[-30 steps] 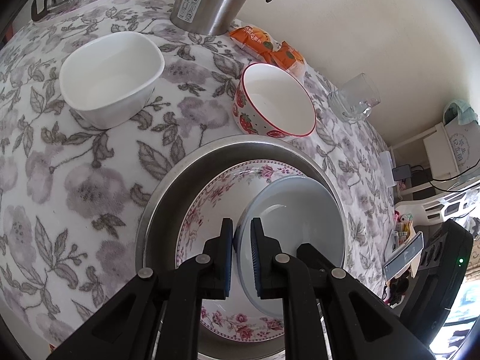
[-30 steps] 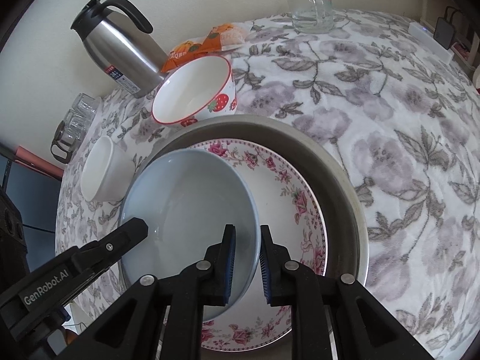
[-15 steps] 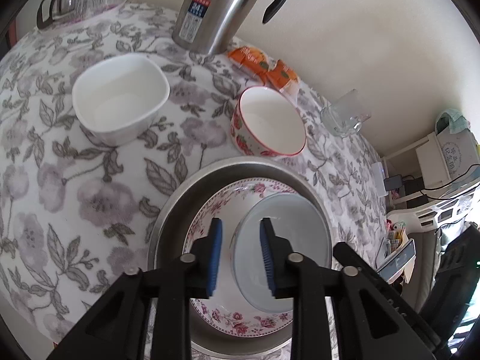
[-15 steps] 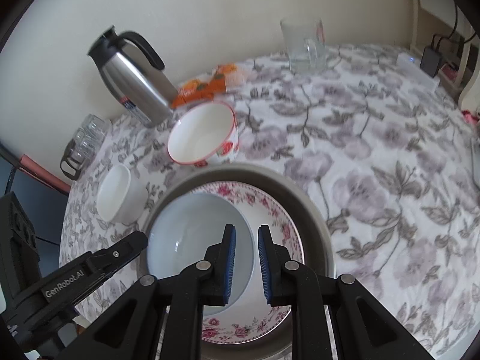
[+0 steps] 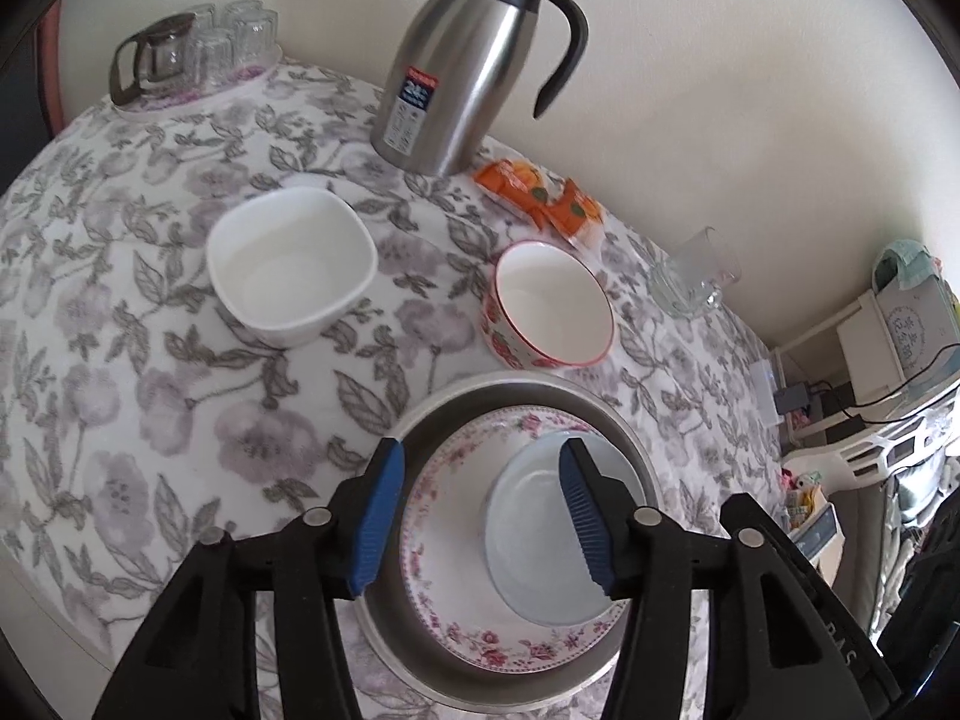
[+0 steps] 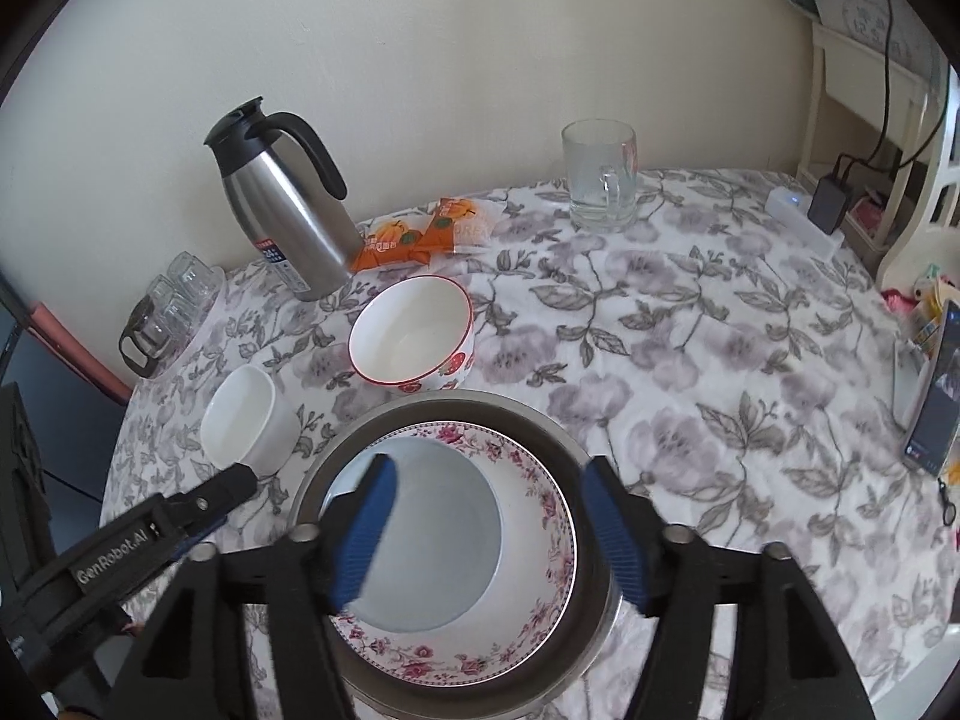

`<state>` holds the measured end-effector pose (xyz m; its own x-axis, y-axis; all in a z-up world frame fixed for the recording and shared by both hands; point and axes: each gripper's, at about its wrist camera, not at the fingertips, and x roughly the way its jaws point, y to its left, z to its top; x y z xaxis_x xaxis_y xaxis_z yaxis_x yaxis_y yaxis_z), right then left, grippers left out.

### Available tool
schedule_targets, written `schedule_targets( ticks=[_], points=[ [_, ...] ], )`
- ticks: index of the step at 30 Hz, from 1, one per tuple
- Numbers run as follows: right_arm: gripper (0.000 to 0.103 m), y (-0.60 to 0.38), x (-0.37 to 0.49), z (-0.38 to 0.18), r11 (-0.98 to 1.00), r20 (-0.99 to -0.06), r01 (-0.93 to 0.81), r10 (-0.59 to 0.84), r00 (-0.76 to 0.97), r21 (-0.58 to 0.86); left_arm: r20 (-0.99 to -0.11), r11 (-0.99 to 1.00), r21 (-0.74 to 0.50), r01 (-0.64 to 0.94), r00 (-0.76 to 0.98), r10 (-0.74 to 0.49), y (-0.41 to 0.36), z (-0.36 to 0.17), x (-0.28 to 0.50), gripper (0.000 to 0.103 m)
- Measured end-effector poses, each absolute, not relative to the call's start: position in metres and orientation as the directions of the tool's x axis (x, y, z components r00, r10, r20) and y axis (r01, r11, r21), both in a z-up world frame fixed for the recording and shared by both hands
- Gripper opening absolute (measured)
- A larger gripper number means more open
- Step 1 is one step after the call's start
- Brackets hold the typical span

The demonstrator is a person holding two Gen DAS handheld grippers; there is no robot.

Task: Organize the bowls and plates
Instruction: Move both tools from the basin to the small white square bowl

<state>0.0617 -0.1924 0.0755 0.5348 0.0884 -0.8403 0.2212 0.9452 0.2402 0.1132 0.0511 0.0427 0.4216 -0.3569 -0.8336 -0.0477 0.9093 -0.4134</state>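
A pale blue bowl sits inside a pink floral plate, which lies in a steel basin. My left gripper is open and raised above the stack. My right gripper is open above it too. A red-rimmed strawberry bowl and a white square bowl stand on the floral tablecloth beyond the basin.
A steel thermos jug, orange snack packets, a glass mug and a glass teapot with cups stand along the wall side. A phone lies at the right edge.
Both grippers let go of the blue bowl's rim, opened wide and drew back upward. The bowl stays nested in the floral plate.
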Motion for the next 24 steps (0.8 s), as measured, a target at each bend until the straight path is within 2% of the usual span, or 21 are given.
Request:
schedule_targets(
  ticks=[1,4,6,9,14,24],
  points=[
    [0.076,-0.192,0.062,0.075,0.945,-0.841,0.219,0.094,0.533,0.244,-0.833,0.911,-0.41,-0.051,0.427,-0.351,0.054,0.043,0.114,0.065],
    [0.081,-0.193,0.063,0.07,0.942,-0.849,0.232,0.088,0.521,0.241,-0.837,0.913,-0.403,-0.069,0.432,-0.337,0.059,0.043,0.114,0.066],
    [0.089,-0.193,0.064,0.067,0.942,-0.855,0.241,0.082,0.512,0.235,-0.842,0.917,-0.39,-0.086,0.437,-0.317,0.065,0.043,0.115,0.069],
    [0.097,-0.19,0.065,0.064,0.944,-0.858,0.234,0.087,0.506,0.233,-0.851,0.932,-0.346,-0.108,0.455,-0.263,0.072,0.045,0.116,0.087],
    [0.103,-0.18,0.067,0.062,0.95,-0.859,0.216,0.088,0.505,0.224,-0.852,0.944,-0.3,-0.135,0.483,-0.202,0.088,0.047,0.117,0.088],
    [0.103,-0.152,0.073,0.058,0.962,-0.86,0.177,0.096,0.501,0.21,-0.849,0.95,-0.193,-0.245,0.527,-0.036,0.133,0.05,0.117,0.09]
  ],
)
